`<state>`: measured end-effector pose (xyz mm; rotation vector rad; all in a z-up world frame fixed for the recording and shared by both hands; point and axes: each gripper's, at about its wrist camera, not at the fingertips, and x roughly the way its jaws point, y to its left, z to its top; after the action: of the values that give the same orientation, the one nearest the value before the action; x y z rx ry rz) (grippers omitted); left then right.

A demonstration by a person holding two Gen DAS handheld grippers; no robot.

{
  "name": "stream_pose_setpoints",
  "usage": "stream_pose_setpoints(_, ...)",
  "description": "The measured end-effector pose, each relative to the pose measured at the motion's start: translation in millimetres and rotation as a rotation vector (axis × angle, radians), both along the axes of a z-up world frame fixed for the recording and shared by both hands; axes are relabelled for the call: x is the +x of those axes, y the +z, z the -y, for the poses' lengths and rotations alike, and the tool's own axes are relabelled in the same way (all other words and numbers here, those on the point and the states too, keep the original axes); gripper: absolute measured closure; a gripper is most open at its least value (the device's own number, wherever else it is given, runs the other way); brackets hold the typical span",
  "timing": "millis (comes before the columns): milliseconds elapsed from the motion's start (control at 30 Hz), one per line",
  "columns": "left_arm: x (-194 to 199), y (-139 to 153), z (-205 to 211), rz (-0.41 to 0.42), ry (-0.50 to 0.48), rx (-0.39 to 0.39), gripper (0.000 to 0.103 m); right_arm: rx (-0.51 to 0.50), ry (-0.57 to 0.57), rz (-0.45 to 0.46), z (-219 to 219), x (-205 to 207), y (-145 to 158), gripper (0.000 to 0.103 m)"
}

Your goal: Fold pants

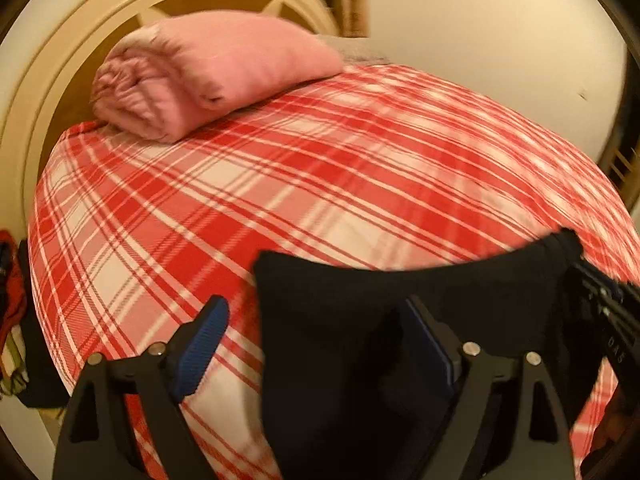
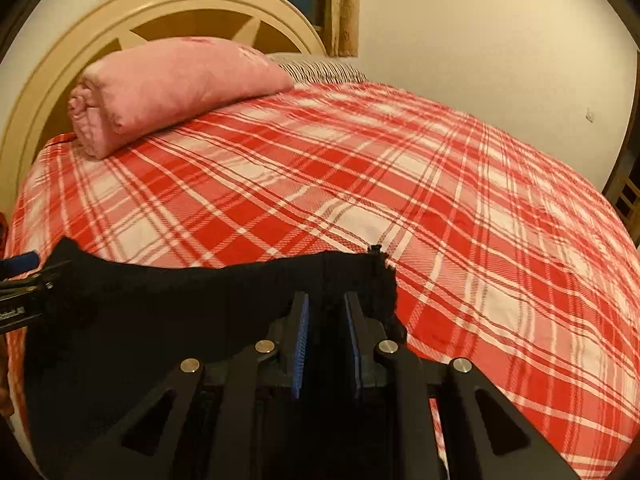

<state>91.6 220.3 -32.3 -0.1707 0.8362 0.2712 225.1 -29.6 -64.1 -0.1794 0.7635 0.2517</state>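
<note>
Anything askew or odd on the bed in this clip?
Nothing stands out. The black pants lie on the plaid bedspread, and the pink folded blanket sits tidy near the headboard.

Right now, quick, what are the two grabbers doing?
Left gripper: wide open, around the edge of the black pants, not pinching.
Right gripper: nearly shut, pinching the black pants.

1. My left gripper (image 1: 316,344) has black angular fingers with triangular cut-outs.
2. Ribbed blue pads (image 1: 202,350) line their inner faces.
3. Round silver screws (image 2: 265,346) mark the joints on my right gripper (image 2: 326,340).
4. Small white lettering, too blurred to read, runs along its black body.
</note>
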Motion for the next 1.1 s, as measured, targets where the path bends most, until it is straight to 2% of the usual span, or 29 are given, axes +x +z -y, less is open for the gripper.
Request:
stream_pose_setpoints(200,15.1,-22.8,-20.3,-0.056,0.051,-0.07,0.009,0.018,-0.017,-0.031,3.3,16.0,-18.4,0.085)
stream_pose_setpoints(267,17.7,-27.7,-21.0,-0.057,0.061,-0.068,0.003,0.002,-0.015,-0.025,1.2,17.9,-20.4,0.085)
stream_pose_setpoints(400,28.4,-37.2,-26.8,-0.075,0.075,-0.077,0.0,0.001,-0.022,-0.027,0.6,24.7,-22.9,0.085)
stream_pose_setpoints(533,34.8,-40.0,-23.1,-0.066,0.071,-0.028,0.0,0.012,-0.022,-0.033,1.7,28.7,-24.1,0.085)
stream_pose_setpoints(800,42.0,-41.3,-24.9,-0.061,0.061,-0.005,0.0,0.027,-0.032,-0.035,5.6,22.1,-20.4,0.085)
stream_pose_setpoints(1100,50.3,-43.7,-26.5,-0.069,0.044,0.015,0.0,0.113,-0.056,0.004,24.3,-13.1,-4.8,0.085)
